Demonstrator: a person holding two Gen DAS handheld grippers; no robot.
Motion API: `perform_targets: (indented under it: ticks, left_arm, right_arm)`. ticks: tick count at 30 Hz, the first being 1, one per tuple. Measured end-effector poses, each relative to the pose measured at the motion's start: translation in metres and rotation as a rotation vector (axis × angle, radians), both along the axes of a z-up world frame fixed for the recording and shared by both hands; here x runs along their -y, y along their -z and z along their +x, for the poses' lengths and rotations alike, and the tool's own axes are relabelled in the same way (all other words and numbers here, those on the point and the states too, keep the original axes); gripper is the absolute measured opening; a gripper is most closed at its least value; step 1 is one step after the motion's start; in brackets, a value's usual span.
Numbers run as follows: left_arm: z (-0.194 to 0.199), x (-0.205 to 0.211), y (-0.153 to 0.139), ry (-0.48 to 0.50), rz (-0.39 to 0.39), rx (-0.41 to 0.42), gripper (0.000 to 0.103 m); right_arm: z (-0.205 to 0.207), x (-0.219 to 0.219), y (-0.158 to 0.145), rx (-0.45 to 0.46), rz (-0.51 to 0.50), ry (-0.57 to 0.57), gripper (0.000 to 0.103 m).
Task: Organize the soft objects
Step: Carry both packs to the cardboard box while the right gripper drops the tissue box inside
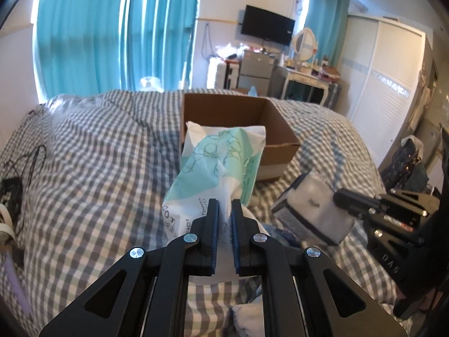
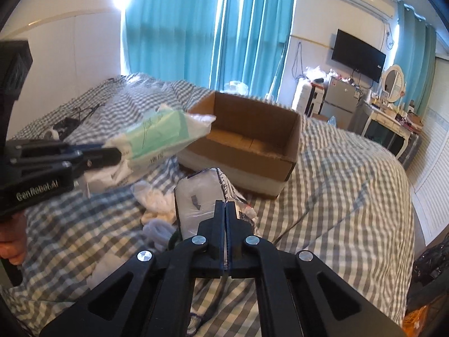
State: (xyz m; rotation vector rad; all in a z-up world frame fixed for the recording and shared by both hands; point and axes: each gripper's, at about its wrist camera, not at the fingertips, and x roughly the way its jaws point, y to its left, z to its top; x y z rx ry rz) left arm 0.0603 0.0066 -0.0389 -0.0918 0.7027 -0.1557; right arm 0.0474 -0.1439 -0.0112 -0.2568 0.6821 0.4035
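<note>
- Clearly, the left gripper (image 1: 225,210) is clamped on the near end of a soft white and mint-green plastic pack of cotton towels (image 1: 221,163), its blue-padded fingers (image 1: 214,224) pinching the crinkled wrapper between them.
- The pack is held up off the bed and stretches straight ahead of the left gripper; its far end overlaps the near rim of an open brown cardboard box (image 1: 280,129) that stands on the grey and white checked bed cover (image 1: 106,151).
- From the right wrist view the same pack (image 2: 160,134) hangs to the left, its white tail just reaching the box's left corner (image 2: 252,129), while the left gripper (image 2: 119,153) holds it from the side.
- The right gripper (image 2: 225,210) is closed tight on the edge of a small white soft packet in clear plastic with a dark printed border (image 2: 196,199), which sits directly ahead of its fingertips and short of the box.
- In the left wrist view that packet (image 1: 311,207) appears lifted to the right, held by the right gripper (image 1: 341,196).
- Below and left of the right gripper, white and pale blue soft cloth items (image 2: 160,210) lie crumpled on the bed cover.
- The box looks empty inside as far as its visible floor shows.
- Teal curtains (image 2: 210,28) hang behind the bed.
</note>
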Motion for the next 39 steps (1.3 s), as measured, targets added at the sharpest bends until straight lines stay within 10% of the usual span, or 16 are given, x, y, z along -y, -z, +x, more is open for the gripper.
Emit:
perform_targets:
  ticks: [20,29,39]
  left_arm:
    - [0.077,0.007,-0.057,-0.001,0.012,0.078,0.008]
    - [0.153,-0.006,-0.028,-0.050,0.059,0.017,0.008]
    - [0.177,-0.013,-0.009,-0.076,0.069,-0.008,0.008]
  right_arm:
    - [0.134,-0.019,-0.113,0.156,-0.003,0.013,0.000]
    - [0.234,-0.040,-0.042,0.005,-0.064,-0.008,0.000]
    - [0.253,-0.055,0.029,-0.194,0.037,-0.113,0.003]
